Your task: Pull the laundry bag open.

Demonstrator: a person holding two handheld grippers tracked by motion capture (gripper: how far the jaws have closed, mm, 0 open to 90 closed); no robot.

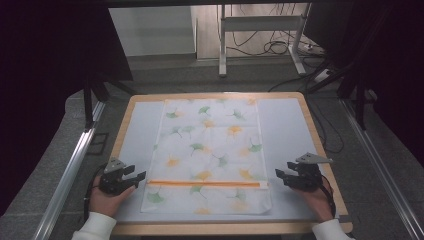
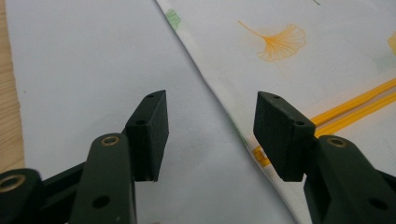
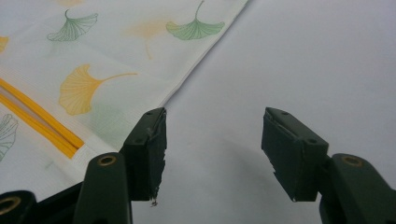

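Holding nothing, the left gripper [image 1: 134, 176] has its jaws apart over the pale grey mat [image 1: 290, 130], and the right gripper [image 1: 281, 176] also has its jaws apart with nothing between them. One cloth bag [image 1: 210, 155] with a ginkgo leaf print lies flat between the two grippers, close to each but not touched by them. Its long axis runs away from the grippers toward the far edge of the table [image 1: 320, 135], and its short bottom edge is nearest the person. One orange zipper [image 1: 205, 183] crosses the bag from the left gripper's side to the right gripper's side, at a right angle to the long axis. In the left gripper view the right jaw covers the zipper's end, so the puller is hard to make out. In the right gripper view the bag edge passes just behind the left jaw. Both hands are partly cut off by the bottom of the high view, with white sleeves showing
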